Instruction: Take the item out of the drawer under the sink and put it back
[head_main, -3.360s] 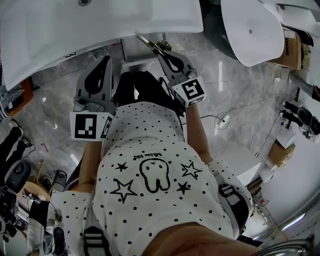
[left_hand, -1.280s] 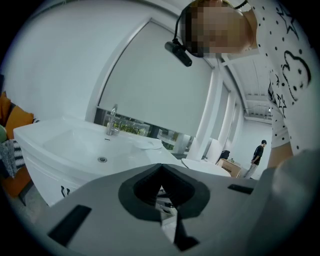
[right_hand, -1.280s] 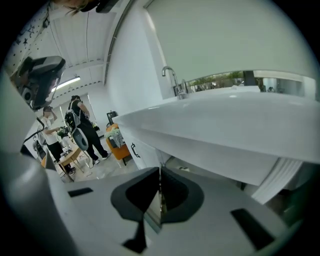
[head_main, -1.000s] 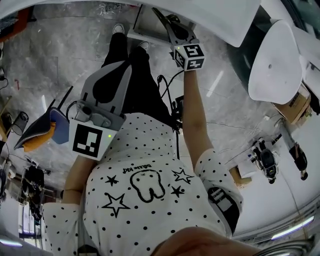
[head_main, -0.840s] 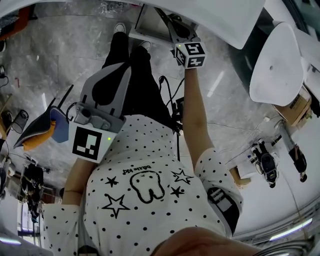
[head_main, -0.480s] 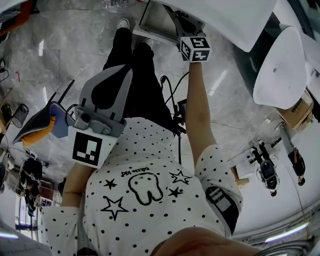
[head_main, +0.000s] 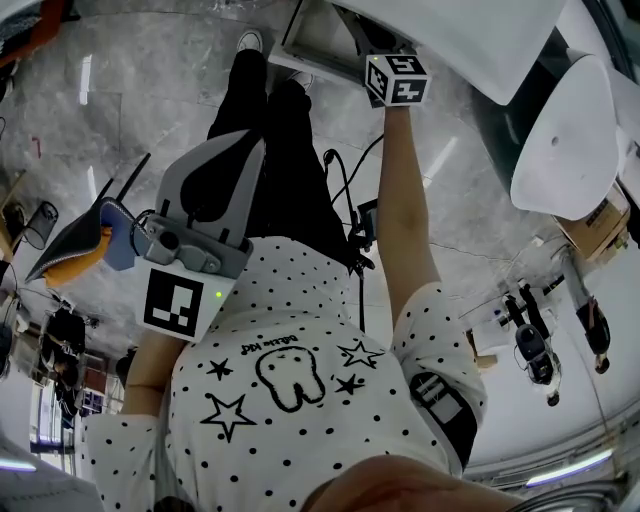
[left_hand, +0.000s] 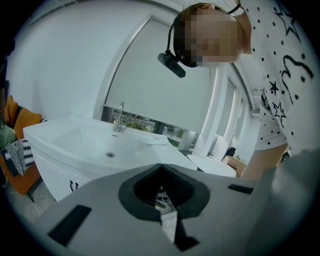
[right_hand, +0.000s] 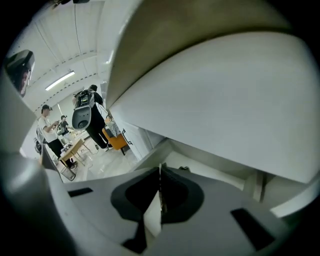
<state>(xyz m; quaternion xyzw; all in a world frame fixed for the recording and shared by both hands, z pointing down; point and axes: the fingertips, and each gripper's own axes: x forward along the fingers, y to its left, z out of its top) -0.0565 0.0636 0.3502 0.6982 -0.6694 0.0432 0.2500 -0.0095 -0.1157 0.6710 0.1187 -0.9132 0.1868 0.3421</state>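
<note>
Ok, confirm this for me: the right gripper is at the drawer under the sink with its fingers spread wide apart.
Not quite. The right gripper is at the drawer under the sink, but its fingers are together, not spread wide apart. The right gripper view shows them meeting at the tips.

My right gripper (head_main: 396, 78) is held out at arm's length and points into the open drawer (head_main: 305, 40) under the white sink (head_main: 450, 30). Its tips are hidden behind the sink's edge. My left gripper (head_main: 255, 148) hangs back over my black trousers (head_main: 285, 160), jaws together, nothing in them. My shoes (head_main: 250, 42) stand on the grey marble floor (head_main: 120, 90), just beside the drawer.
</note>
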